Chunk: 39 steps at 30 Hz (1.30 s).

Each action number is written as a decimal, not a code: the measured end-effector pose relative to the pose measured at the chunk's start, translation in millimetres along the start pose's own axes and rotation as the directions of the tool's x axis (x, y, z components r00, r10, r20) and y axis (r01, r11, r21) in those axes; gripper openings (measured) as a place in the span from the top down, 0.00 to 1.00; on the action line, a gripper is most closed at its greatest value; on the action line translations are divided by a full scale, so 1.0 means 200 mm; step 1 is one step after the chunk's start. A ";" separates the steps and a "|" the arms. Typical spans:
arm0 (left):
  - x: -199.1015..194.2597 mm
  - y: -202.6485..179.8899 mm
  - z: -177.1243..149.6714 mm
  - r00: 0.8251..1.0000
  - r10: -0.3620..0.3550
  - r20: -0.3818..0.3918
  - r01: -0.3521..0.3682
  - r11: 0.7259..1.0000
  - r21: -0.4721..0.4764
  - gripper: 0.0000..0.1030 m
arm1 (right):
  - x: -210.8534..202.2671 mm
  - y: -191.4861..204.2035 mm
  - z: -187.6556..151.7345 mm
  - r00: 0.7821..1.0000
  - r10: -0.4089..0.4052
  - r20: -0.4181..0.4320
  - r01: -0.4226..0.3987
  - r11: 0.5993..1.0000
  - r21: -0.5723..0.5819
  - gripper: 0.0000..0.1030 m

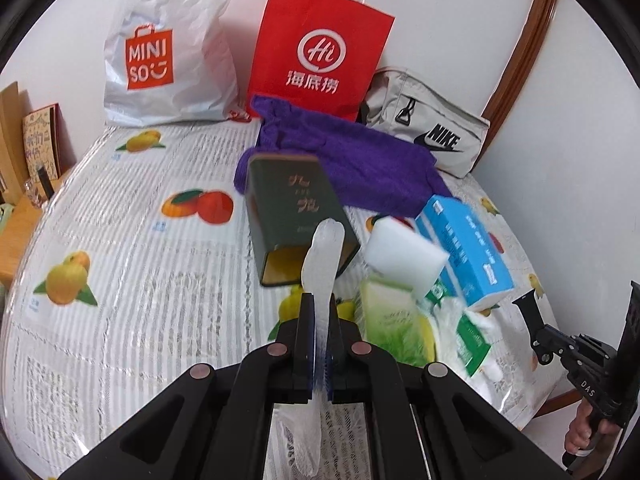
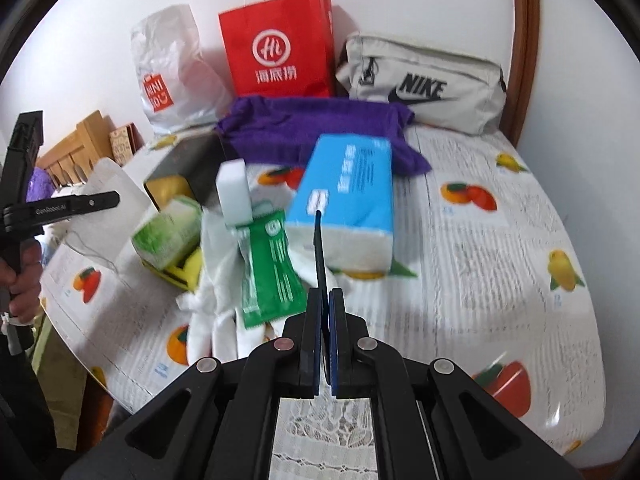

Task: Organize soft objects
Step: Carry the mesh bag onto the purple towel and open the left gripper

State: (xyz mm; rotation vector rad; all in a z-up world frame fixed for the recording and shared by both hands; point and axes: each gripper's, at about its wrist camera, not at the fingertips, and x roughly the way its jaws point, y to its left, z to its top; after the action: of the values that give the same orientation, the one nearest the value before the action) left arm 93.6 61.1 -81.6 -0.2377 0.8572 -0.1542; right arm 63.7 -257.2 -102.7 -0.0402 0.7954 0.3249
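While the left gripper (image 1: pixel 320 300) is clamped narrow on a translucent plastic bag (image 1: pixel 322 256), the bag stands up between the pads and trails below them; the right gripper (image 2: pixel 325 292) is fully closed, with only a thin dark strip (image 2: pixel 319 240) rising from between its pads; what that strip is cannot be told.

Beyond the left gripper lies a dark green box (image 1: pixel 296 212) on its side, open end toward the camera; just right of it sit a white sponge (image 1: pixel 404 256), a blue tissue pack (image 1: pixel 464 248), a green-and-white pack (image 1: pixel 390 316) and a green sachet (image 2: pixel 272 268) on crumpled white material; a purple cloth (image 1: pixel 352 164) lies behind them; all rest on the fruit-print counter (image 1: pixel 120 240).

Against the wall stand a white shopping bag (image 1: pixel 168 52), a red paper bag (image 1: pixel 320 52) and a grey pouch (image 1: pixel 428 132).

Judged step: carrying the held bag, the other soft items not yet sorted; the next move calls for choosing a receptacle, likely the box or a bag, and keeping the limp film clear of its rim.
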 end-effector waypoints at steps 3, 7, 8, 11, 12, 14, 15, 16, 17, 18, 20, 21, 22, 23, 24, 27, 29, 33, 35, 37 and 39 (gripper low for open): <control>-0.01 -0.01 0.05 1.000 -0.009 0.009 0.009 1.000 0.015 0.96 | -0.02 0.01 0.07 1.000 0.018 0.019 -0.018 1.000 -0.006 0.97; 0.02 0.00 0.08 1.000 -0.007 0.003 0.007 1.000 0.008 0.97 | 0.00 0.02 0.13 0.999 0.030 0.021 -0.029 0.999 -0.022 0.97; 0.02 0.00 0.08 1.000 -0.008 0.006 0.008 1.000 0.001 0.97 | 0.00 0.03 0.15 0.999 0.031 0.021 -0.030 0.999 -0.025 0.97; 0.00 0.01 0.12 1.000 -0.013 0.016 0.013 1.000 -0.001 0.97 | 0.01 0.03 0.18 0.999 0.036 0.020 -0.036 0.999 -0.030 0.97; -0.01 0.01 0.13 1.000 -0.010 0.021 0.010 1.000 0.001 0.97 | 0.02 0.03 0.19 0.999 0.036 0.019 -0.036 0.999 -0.031 0.97; -0.03 0.00 0.16 0.999 -0.013 0.032 0.013 1.000 0.005 0.97 | 0.03 0.03 0.23 0.999 0.035 0.020 -0.034 0.999 -0.033 0.97; -0.03 0.00 0.18 0.999 -0.017 0.038 0.017 1.000 0.007 0.97 | 0.03 0.03 0.25 0.999 0.034 0.023 -0.033 0.999 -0.033 0.97; -0.04 -0.01 0.21 0.999 -0.021 0.042 0.021 1.000 0.011 0.97 | 0.04 0.02 0.28 0.999 0.033 0.026 -0.032 0.999 -0.030 0.97; -0.04 -0.01 0.23 0.999 -0.023 0.047 0.023 1.000 0.013 0.97 | 0.04 0.02 0.29 0.999 0.033 0.027 -0.032 0.999 -0.029 0.97; -0.05 -0.02 0.26 0.998 -0.027 0.053 0.026 1.000 0.015 0.97 | 0.04 0.02 0.32 0.999 0.031 0.031 -0.030 0.999 -0.030 0.97; -0.05 -0.03 0.31 0.998 -0.031 0.059 0.030 0.999 0.024 0.97 | 0.06 0.01 0.38 0.999 0.027 0.039 -0.025 0.999 -0.031 0.97; -0.05 -0.04 0.35 0.998 -0.029 0.064 0.027 0.999 0.031 0.97 | 0.06 0.01 0.41 0.999 0.025 0.043 -0.024 0.999 -0.032 0.97; -0.05 -0.05 0.38 0.997 -0.025 0.069 0.022 0.999 0.039 0.97 | 0.07 0.00 0.43 0.999 0.024 0.046 -0.023 0.999 -0.033 0.97; -0.05 -0.06 0.40 0.997 -0.022 0.073 0.019 0.999 0.045 0.97 | 0.08 0.00 0.47 0.998 0.023 0.050 -0.021 0.999 -0.035 0.97; -0.05 -0.07 0.44 0.997 -0.022 0.077 0.018 0.999 0.048 0.97 | 0.09 0.00 0.49 0.998 0.021 0.053 -0.019 0.999 -0.037 0.97; -0.04 -0.08 0.53 0.996 -0.031 0.089 0.025 0.998 0.059 0.97 | 0.12 -0.03 0.59 0.998 0.018 0.065 -0.016 0.999 -0.036 0.97; -0.03 -0.09 0.58 0.995 -0.027 0.096 0.021 0.998 0.064 0.97 | 0.15 -0.05 0.65 0.997 0.018 0.069 -0.016 0.999 -0.028 0.97; 0.03 -0.10 0.67 0.995 -0.036 0.094 0.029 0.997 0.069 0.97 | 0.23 -0.08 0.74 0.997 0.015 0.069 -0.014 1.000 -0.013 0.97; 0.07 -0.09 0.71 0.995 -0.050 0.090 0.045 0.997 0.060 0.97 | 0.27 -0.09 0.78 0.997 0.021 0.068 -0.019 1.000 -0.022 0.97; 0.12 -0.09 0.75 0.995 -0.057 0.080 0.052 0.997 0.061 0.97 | 0.32 -0.11 0.81 0.998 0.018 0.057 -0.017 1.000 -0.016 0.97; 0.18 -0.09 0.80 0.996 -0.055 0.076 0.051 0.997 0.055 0.97 | 0.38 -0.12 0.86 0.999 0.023 0.044 -0.023 1.000 -0.017 0.97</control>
State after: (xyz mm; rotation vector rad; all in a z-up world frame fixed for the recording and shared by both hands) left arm 237.6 58.7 -2.7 -0.2160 0.7691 -0.2158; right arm 239.0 -231.9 -38.0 -0.0395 0.7496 0.3533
